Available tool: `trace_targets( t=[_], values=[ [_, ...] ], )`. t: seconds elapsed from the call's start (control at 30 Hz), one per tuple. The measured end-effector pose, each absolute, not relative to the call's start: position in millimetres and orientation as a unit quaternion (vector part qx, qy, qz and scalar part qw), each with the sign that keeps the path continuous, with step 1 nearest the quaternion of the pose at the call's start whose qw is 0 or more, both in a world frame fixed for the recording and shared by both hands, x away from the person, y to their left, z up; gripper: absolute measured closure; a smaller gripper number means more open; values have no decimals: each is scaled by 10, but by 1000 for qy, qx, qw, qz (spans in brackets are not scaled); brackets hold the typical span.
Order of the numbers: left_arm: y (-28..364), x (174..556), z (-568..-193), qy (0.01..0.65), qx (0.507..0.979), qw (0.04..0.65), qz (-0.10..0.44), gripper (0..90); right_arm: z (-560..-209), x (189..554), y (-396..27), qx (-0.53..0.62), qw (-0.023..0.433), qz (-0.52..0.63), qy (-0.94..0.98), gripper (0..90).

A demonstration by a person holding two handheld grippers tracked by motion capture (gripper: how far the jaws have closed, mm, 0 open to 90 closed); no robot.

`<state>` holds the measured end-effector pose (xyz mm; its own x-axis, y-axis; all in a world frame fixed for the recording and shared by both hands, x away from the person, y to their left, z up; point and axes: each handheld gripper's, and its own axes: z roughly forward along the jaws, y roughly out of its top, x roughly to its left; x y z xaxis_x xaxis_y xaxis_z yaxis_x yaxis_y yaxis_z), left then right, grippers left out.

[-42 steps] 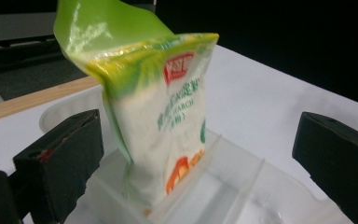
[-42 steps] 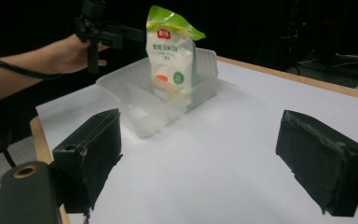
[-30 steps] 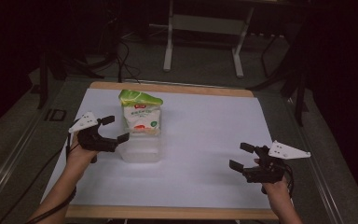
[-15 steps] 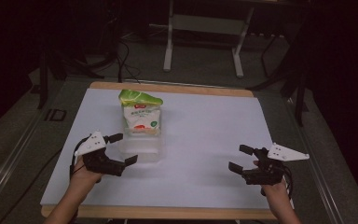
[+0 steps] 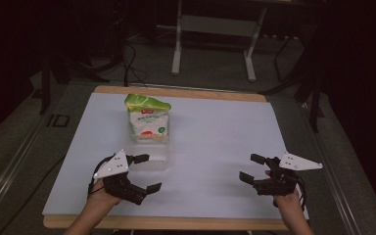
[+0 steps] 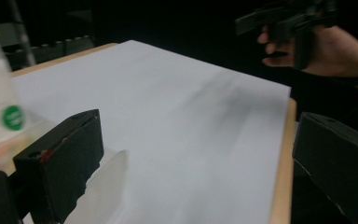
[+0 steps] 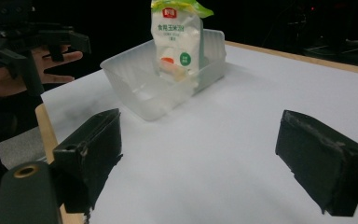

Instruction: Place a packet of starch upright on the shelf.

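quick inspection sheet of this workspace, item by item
surface: white table top with a wooden edge, bare apart from the job's things
job's things: white bag with a green top stands upright in a clear plastic tub
clutter: nothing seen
grippers: left gripper and right gripper both open, hovering near the table's near edge, apart from the tub
cables: dark cable trails from the left gripper
surroundings: dark floor, grey metal stand behind the table

— What lies beyond the far edge?
— A white stand's legs (image 5: 214, 49) on the dark floor, and black cables (image 5: 127, 63) far left.
— And underneath?
— A white mat (image 5: 215, 132) on a wooden table (image 5: 176, 93).
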<state>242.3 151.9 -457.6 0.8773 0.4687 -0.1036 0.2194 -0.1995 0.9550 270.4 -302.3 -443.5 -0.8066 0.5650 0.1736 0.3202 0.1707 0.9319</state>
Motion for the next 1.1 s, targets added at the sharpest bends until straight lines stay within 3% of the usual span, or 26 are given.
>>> trace_targets(
  t=[0.47, 1.1],
  values=[
    [1178, 2397, -4688, 193, 790, 578, 68, 22, -4481, 2716, -3002, 292, 95, 576, 758, 142],
    [1031, 2406, -4947, 177, 804, 563, 76, 22, -4642, 2732, -2866, 279, 92, 549, 782, 142]
  ],
)
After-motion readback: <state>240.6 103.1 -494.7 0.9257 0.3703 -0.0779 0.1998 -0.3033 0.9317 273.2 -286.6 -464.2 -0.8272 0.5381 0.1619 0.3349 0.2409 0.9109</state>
